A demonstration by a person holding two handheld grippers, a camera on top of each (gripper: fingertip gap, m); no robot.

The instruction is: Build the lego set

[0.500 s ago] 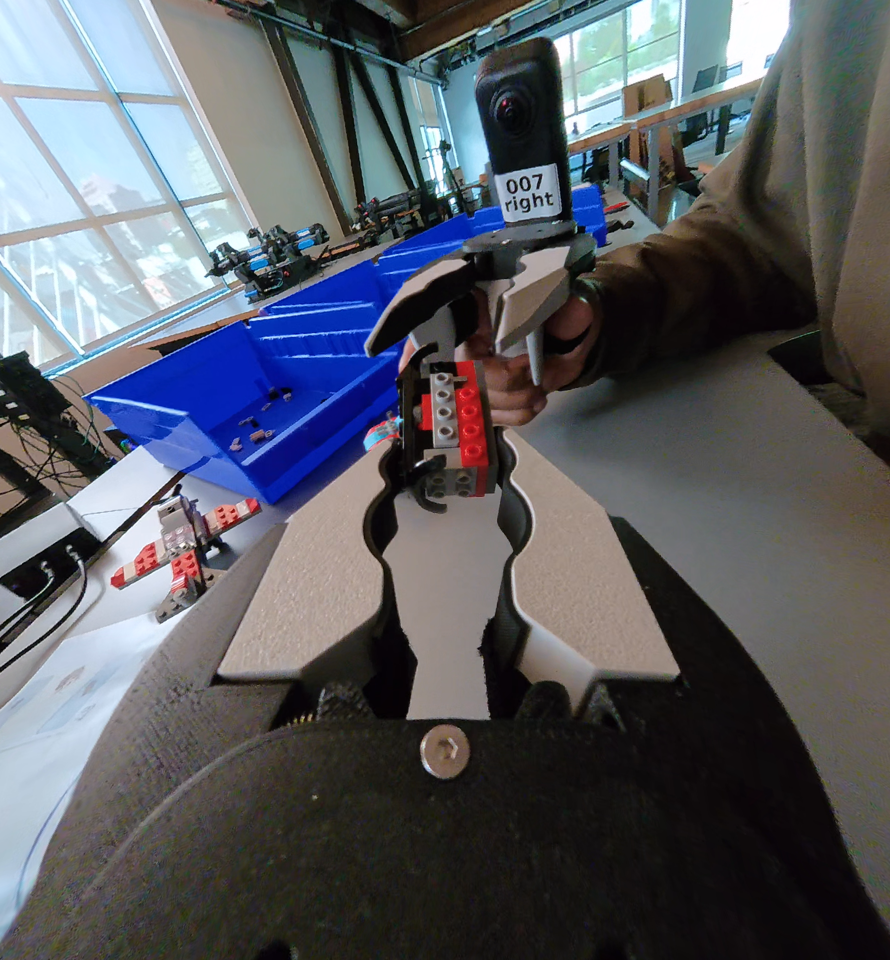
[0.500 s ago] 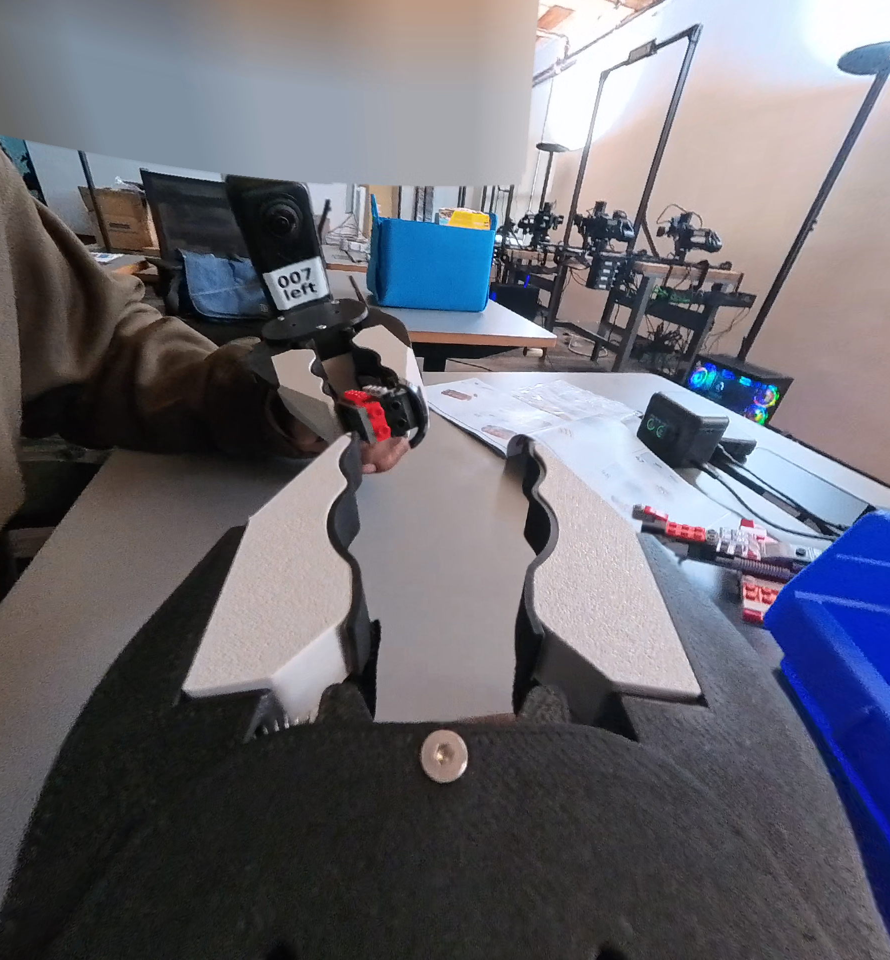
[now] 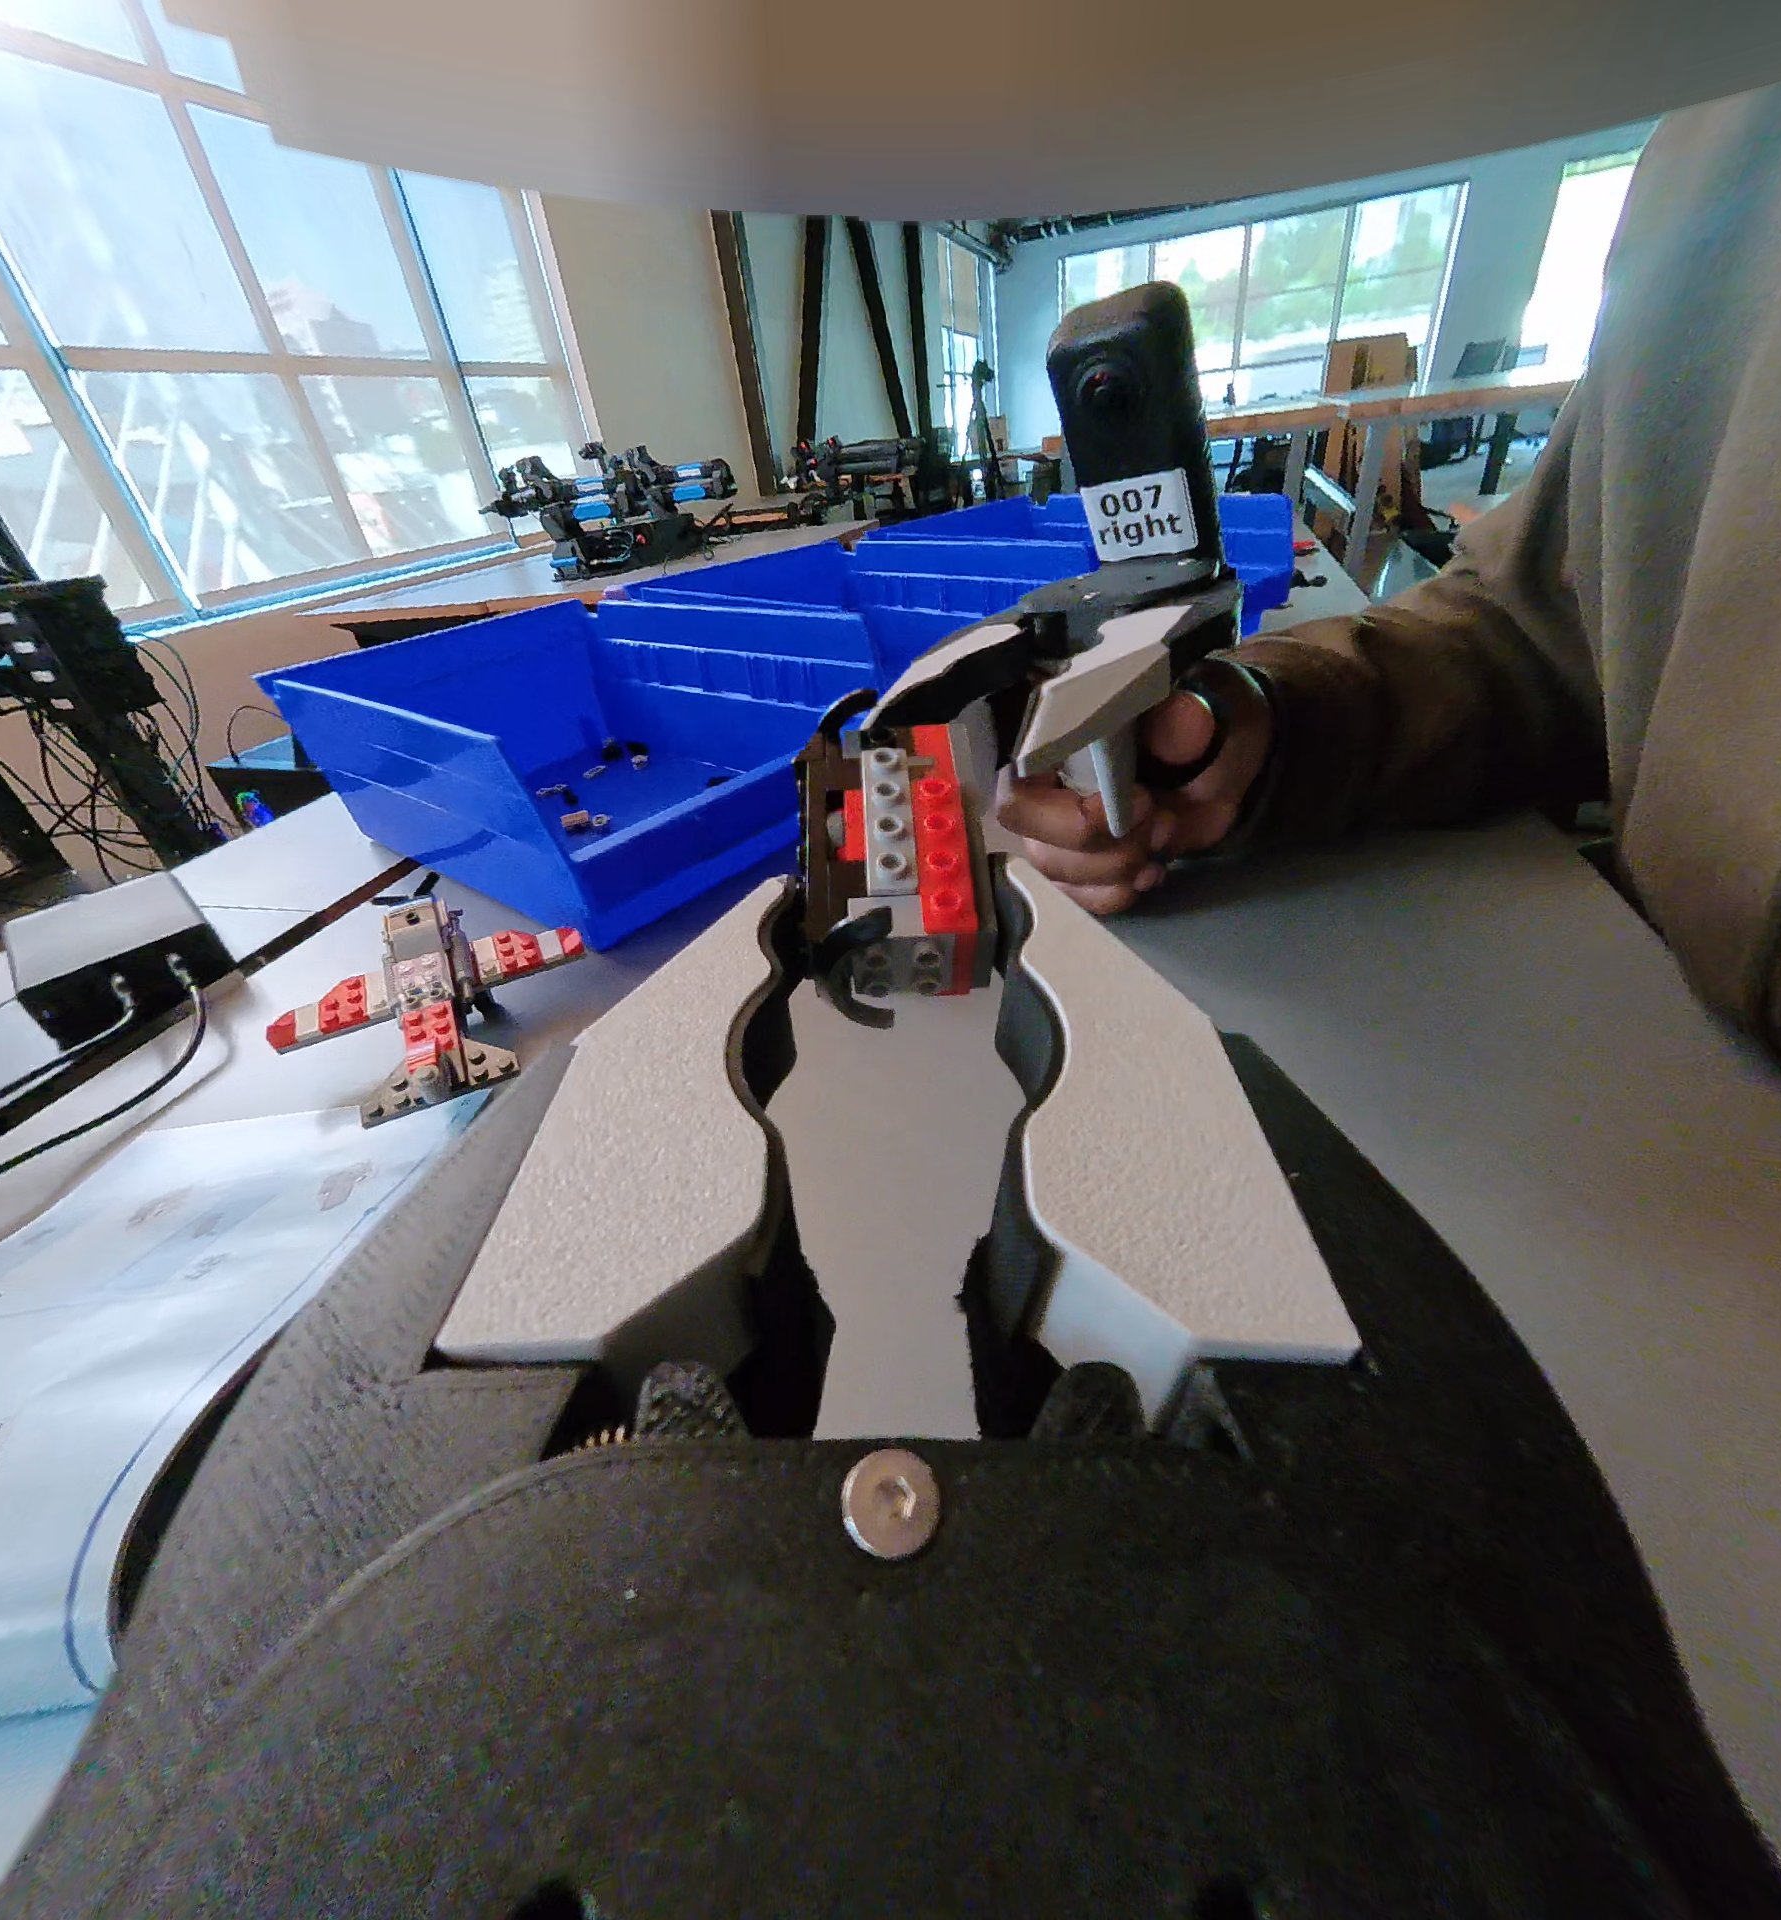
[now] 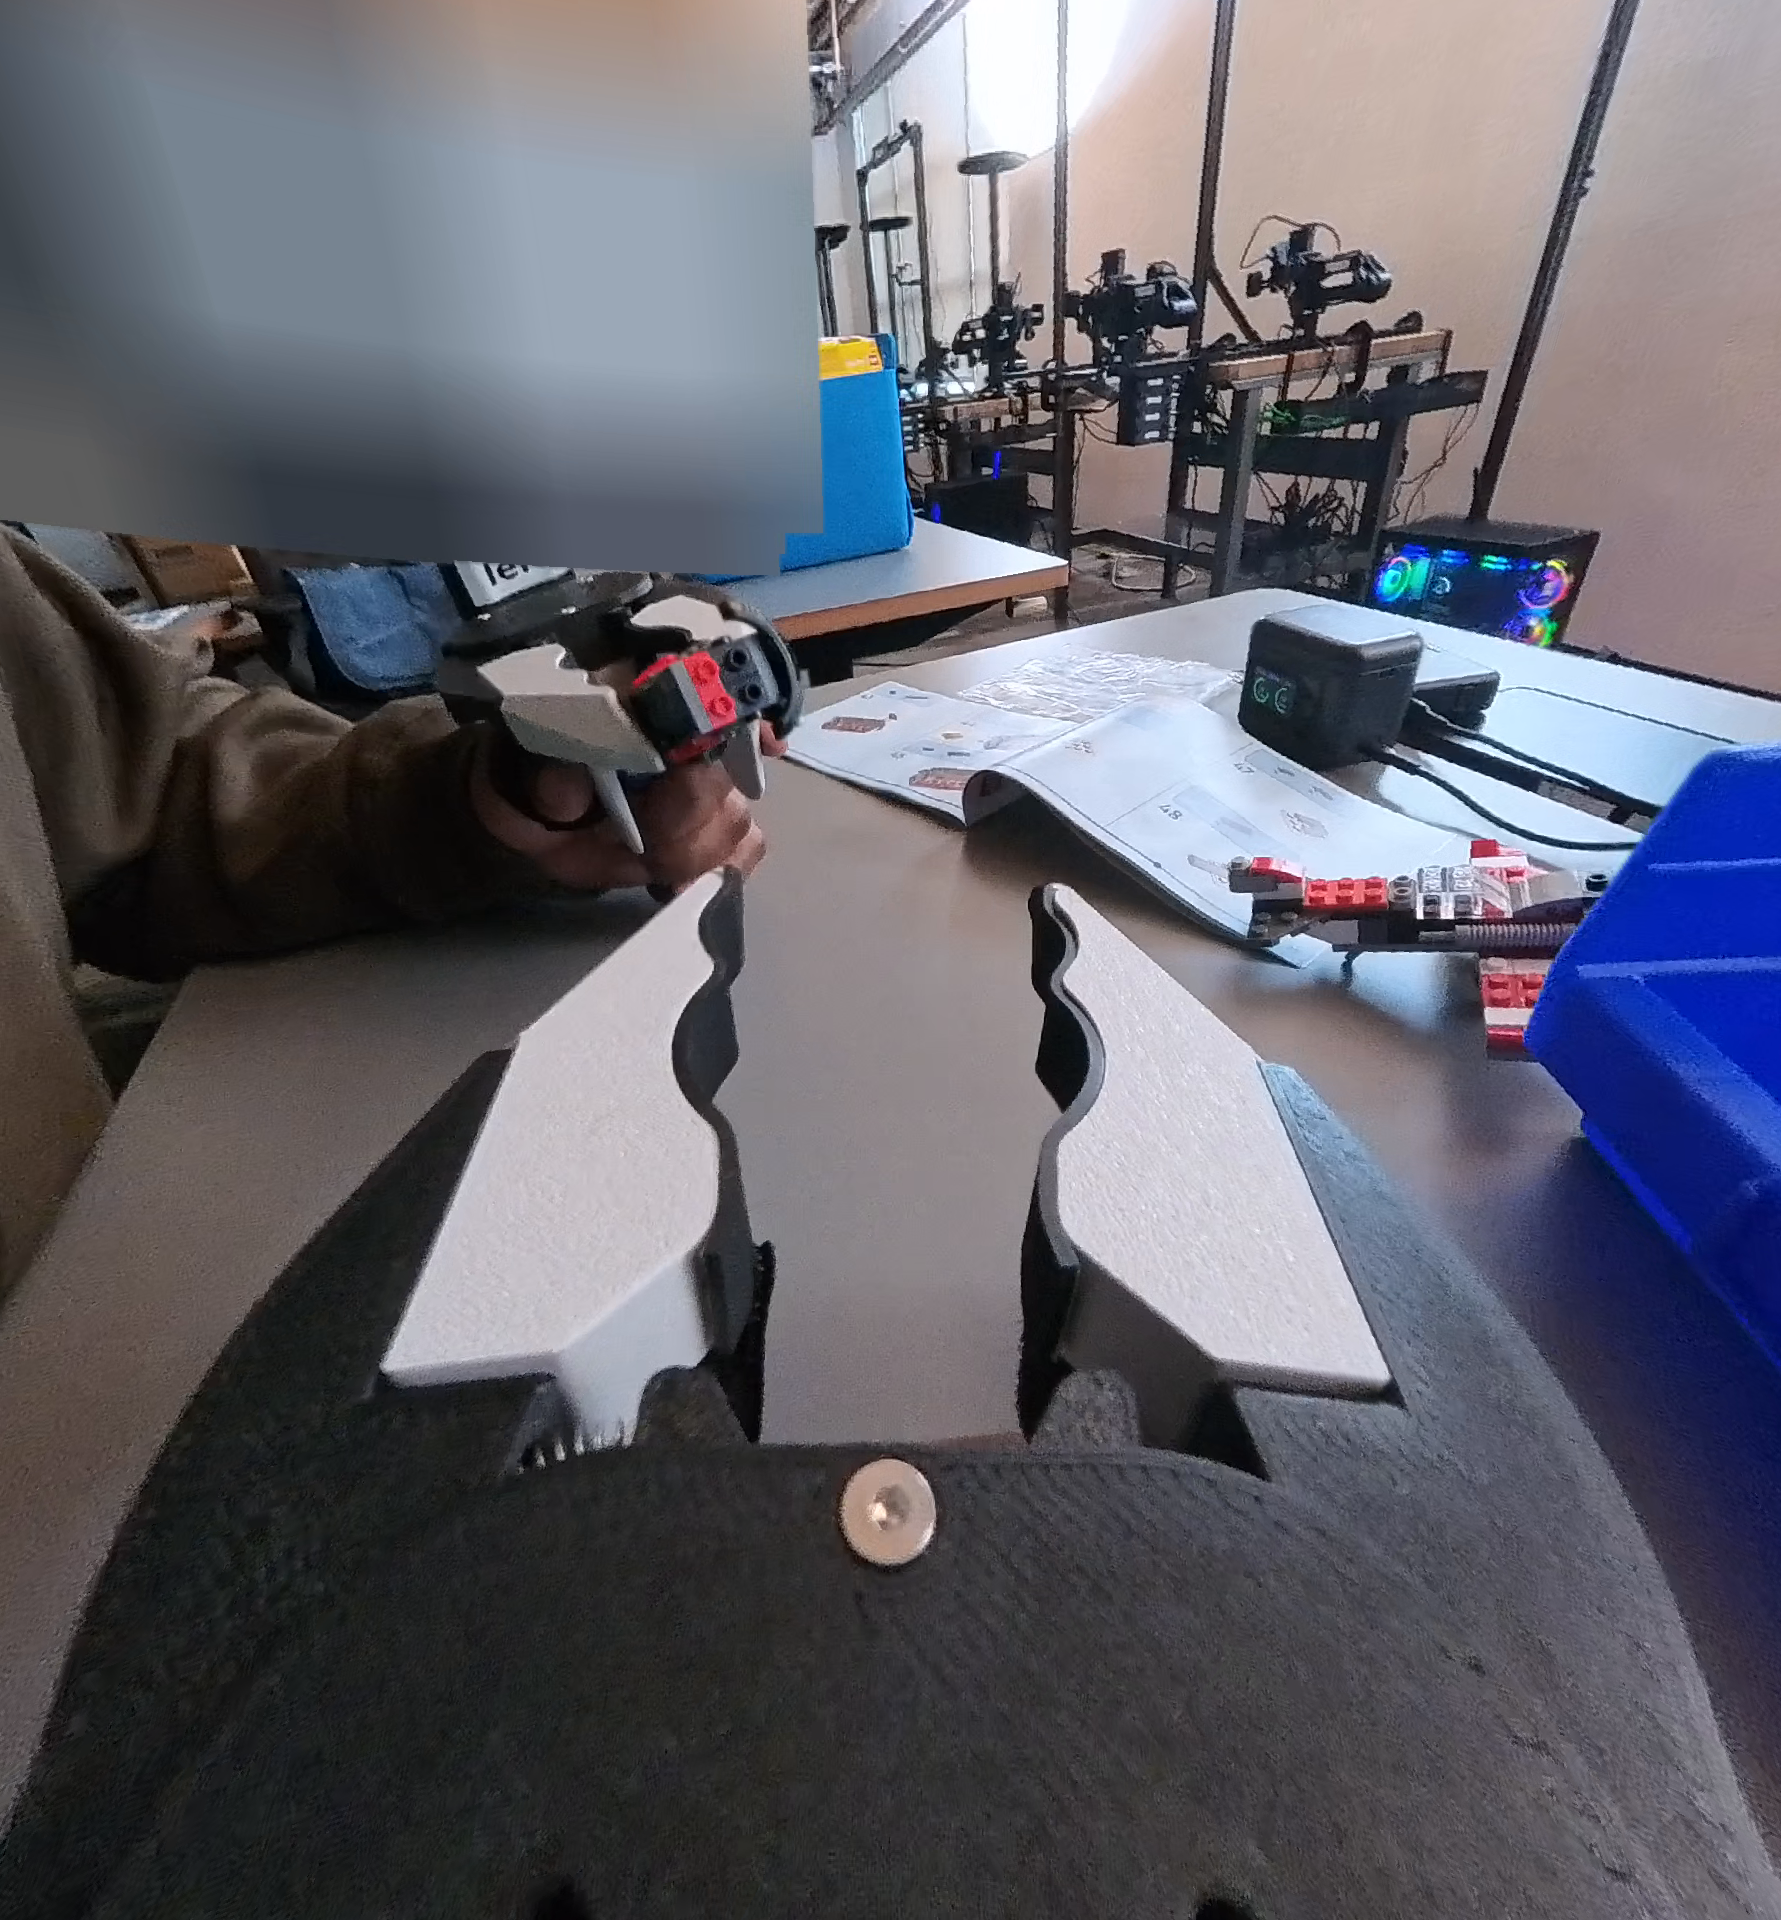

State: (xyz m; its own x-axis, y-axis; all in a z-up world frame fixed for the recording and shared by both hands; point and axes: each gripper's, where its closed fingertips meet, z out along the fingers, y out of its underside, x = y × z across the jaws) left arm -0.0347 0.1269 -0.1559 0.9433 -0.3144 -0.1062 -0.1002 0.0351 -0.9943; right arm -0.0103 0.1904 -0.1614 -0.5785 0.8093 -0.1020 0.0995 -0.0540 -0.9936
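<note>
Smooth grey table (image 4: 865, 1039) | left tongs (image 3: 896, 914) clamp studded red-grey brick block (image 3: 901, 862) | right tongs (image 4: 886, 904) apart, bare

Robotics lab — camera rigs (image 4: 1312, 281) on benches, light stands (image 4: 992, 208), blue parts bins (image 3: 574, 748)

The left gripper (image 3: 901, 914) is clamping a brick assembly (image 3: 907, 862) (both pads pressing). The right gripper (image 4: 886, 904) is hovering with jaws apart.
</note>
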